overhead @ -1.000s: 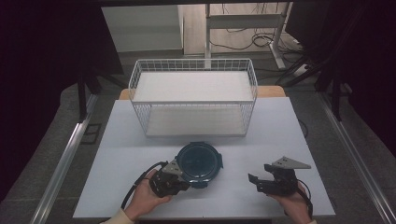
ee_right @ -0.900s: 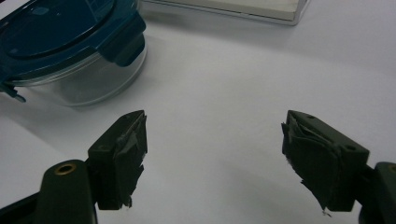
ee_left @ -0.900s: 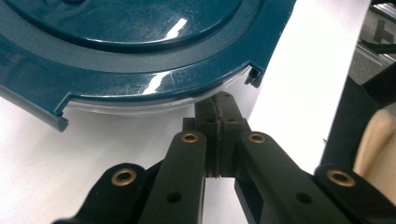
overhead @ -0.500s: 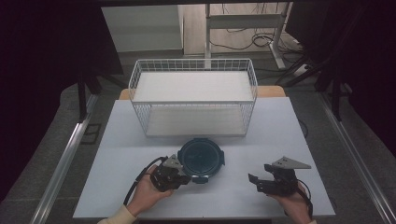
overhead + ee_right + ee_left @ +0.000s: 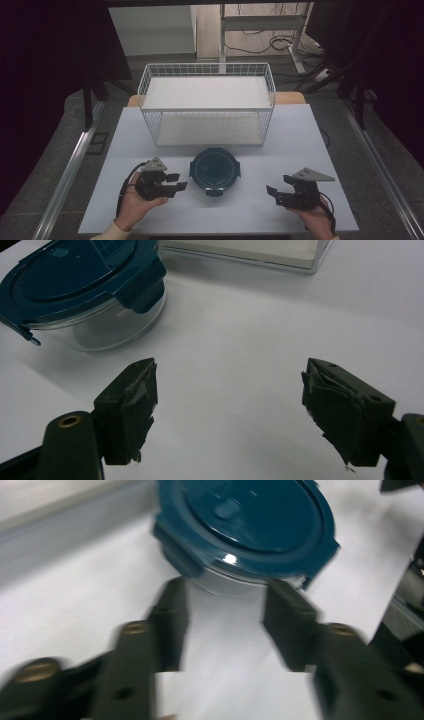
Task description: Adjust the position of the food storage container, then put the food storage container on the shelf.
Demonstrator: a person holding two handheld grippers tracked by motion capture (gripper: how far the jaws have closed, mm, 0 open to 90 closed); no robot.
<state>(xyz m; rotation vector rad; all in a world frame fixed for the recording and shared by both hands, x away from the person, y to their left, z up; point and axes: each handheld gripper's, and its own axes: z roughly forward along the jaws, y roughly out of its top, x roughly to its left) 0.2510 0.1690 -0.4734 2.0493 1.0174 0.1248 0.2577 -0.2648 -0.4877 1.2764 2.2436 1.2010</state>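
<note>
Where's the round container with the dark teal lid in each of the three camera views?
High view: container at table centre, just in front of the wire basket.
Left gripper view: container at top centre, beyond the open jaws.
Right gripper view: container at top left.
Shared landmark: the white table.

No text or label can be read anywhere (frames partly blurred).

The left claw (image 5: 225, 625) is motion-blurred (both jaws smeared), and the container (image 5: 245, 527) is cropped at top.
</note>
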